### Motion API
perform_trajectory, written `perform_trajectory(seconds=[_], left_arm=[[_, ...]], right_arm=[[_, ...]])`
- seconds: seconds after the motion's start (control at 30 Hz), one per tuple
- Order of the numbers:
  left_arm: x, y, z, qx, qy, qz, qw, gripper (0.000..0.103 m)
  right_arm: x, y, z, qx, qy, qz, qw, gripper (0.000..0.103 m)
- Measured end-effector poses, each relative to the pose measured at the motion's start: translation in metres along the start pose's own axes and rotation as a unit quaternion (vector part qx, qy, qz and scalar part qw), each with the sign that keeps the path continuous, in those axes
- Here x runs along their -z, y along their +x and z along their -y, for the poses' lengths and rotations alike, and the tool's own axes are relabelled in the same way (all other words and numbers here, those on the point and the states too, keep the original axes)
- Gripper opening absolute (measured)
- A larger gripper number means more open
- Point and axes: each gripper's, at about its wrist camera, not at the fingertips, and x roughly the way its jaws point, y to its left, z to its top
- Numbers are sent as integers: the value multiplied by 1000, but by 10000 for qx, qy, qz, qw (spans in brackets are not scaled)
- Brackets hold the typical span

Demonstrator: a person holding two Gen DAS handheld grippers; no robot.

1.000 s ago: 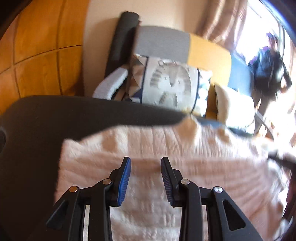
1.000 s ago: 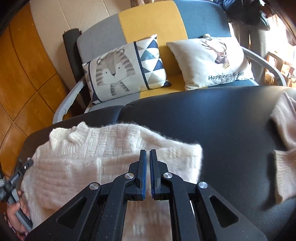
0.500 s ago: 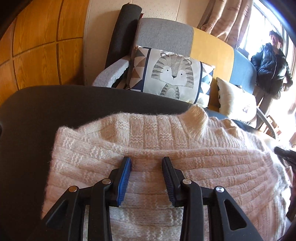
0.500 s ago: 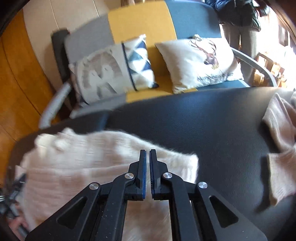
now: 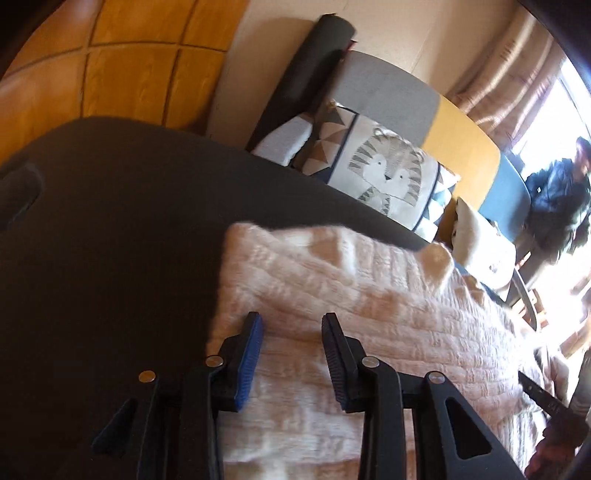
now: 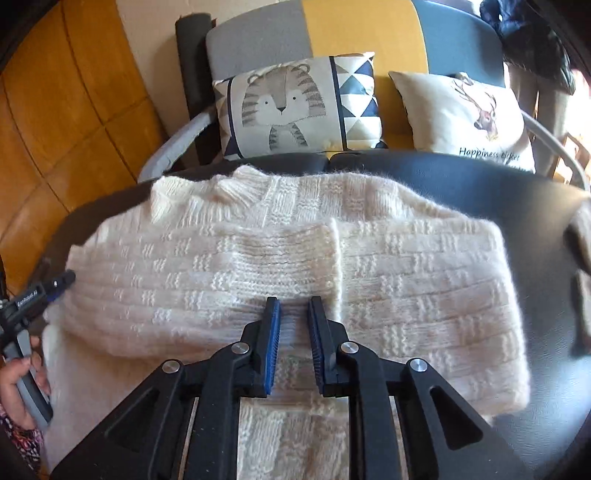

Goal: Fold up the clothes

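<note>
Cream basket-weave-knit sweater (image 6: 369,266), black table (image 6: 535,206), tiger-print cushion (image 6: 291,107), yellow-grey-blue sofa (image 6: 354,26).

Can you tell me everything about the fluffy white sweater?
The sweater is cream-white, fuzzy knit with ribbed and checked patterns. It lies flat on the black padded table, collar toward the sofa, with a ribbed cuff folded across its middle. The right claw is open just above the cuff. The left claw is open over the sweater's left edge; whether either touches the knit is unclear.
</note>
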Motion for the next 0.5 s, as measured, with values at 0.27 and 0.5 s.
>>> perform_trajectory(seconds=[0.27, 0.5], left_arm=[[5, -20, 9, -54, 259, -37, 9996, 34], [43, -51, 17, 354, 691, -177, 9968, 35]], right_arm=[[-2, -22, -4, -59, 155, 58, 9998, 25], [30, -62, -40, -479, -514, 123, 9975, 28]])
